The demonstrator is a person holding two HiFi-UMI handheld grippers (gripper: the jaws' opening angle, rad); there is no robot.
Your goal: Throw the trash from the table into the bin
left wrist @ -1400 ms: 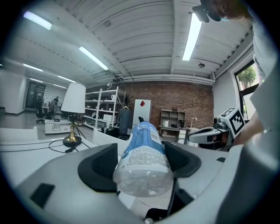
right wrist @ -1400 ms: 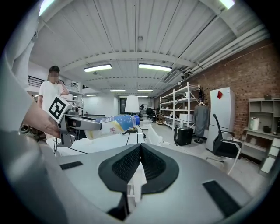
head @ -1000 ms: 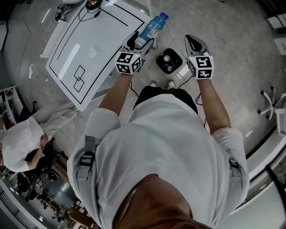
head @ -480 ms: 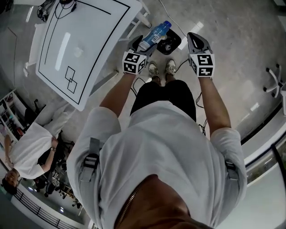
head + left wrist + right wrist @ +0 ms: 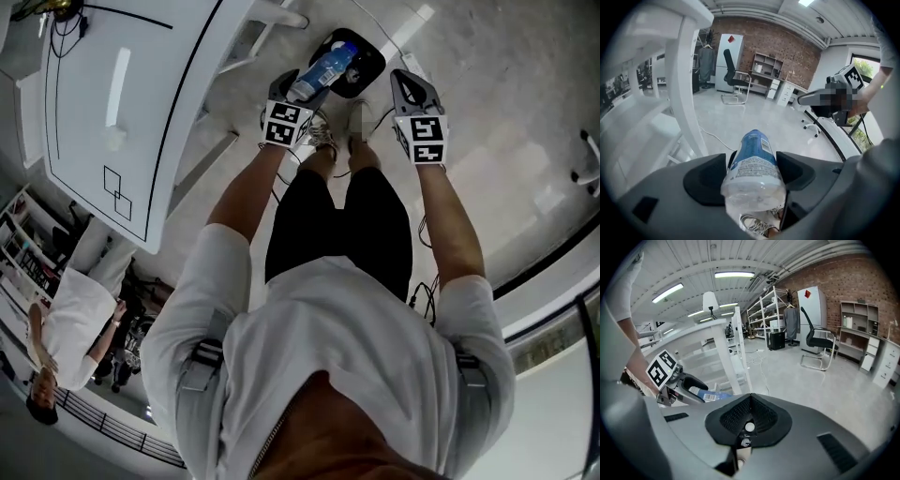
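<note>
The pale grey speckled floor [image 5: 506,112] fills most of your head view. At the left of that view is the white bench with black outlines [image 5: 84,141], its frame legs running down towards your feet. Just past your white lace-up shoes [image 5: 322,141], near the bench leg, the round black bin [image 5: 370,70] stands on the floor.

Your left gripper [image 5: 300,91] points steeply down at the bin's near-left edge. Its jaws are clamped on the clear plastic water bottle with the blue label and blue cap [image 5: 323,70]. From that gripper's own view, the bottle's [image 5: 752,164] clear base faces the camera and the label end points away, with a dark pad pressed against each side. In the head view, the cap end lies across the bin's opening; how high above it you cannot tell.

Your right gripper [image 5: 405,80] hangs just to the right of the bin, apart from it. Its jaws are pressed together with nothing between them.
</note>
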